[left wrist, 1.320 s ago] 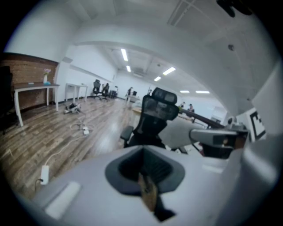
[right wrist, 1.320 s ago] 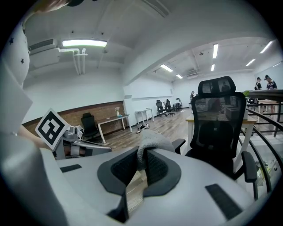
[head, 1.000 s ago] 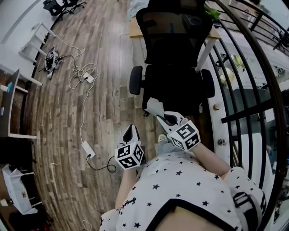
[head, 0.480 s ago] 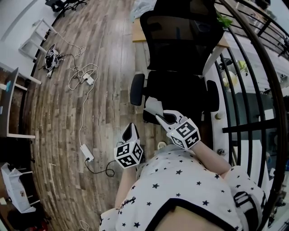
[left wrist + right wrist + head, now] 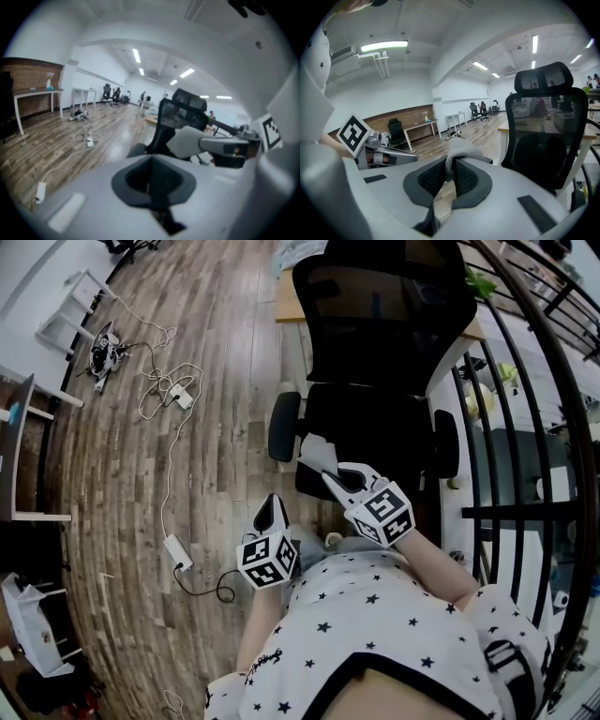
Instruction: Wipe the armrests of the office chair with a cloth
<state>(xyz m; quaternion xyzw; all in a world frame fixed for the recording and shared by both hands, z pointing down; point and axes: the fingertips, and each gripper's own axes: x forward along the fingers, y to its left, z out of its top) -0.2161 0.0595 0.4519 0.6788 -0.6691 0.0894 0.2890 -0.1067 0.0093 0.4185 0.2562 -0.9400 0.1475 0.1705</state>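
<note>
A black mesh office chair point(image 5: 375, 352) stands just ahead of me, its left armrest point(image 5: 283, 426) and right armrest point(image 5: 445, 442) both in sight. My right gripper point(image 5: 330, 476) is shut on a grey-white cloth point(image 5: 317, 454), which hangs over the seat's front left corner, just right of the left armrest and apart from it. In the right gripper view the cloth point(image 5: 459, 151) bulges out from between the jaws of the right gripper point(image 5: 447, 176), with the chair point(image 5: 546, 136) at the right. My left gripper point(image 5: 272, 509) is lower left, over the floor, shut and empty point(image 5: 157, 180).
A wooden desk point(image 5: 283, 302) stands behind the chair. White cables and a power strip point(image 5: 175, 549) lie on the wood floor at the left. A black railing point(image 5: 525, 427) runs along the right side. A white table point(image 5: 28, 465) is at the far left.
The chair has come a little closer and larger in the head view. Both grippers keep almost the same place, and the cloth stays in the right one.
</note>
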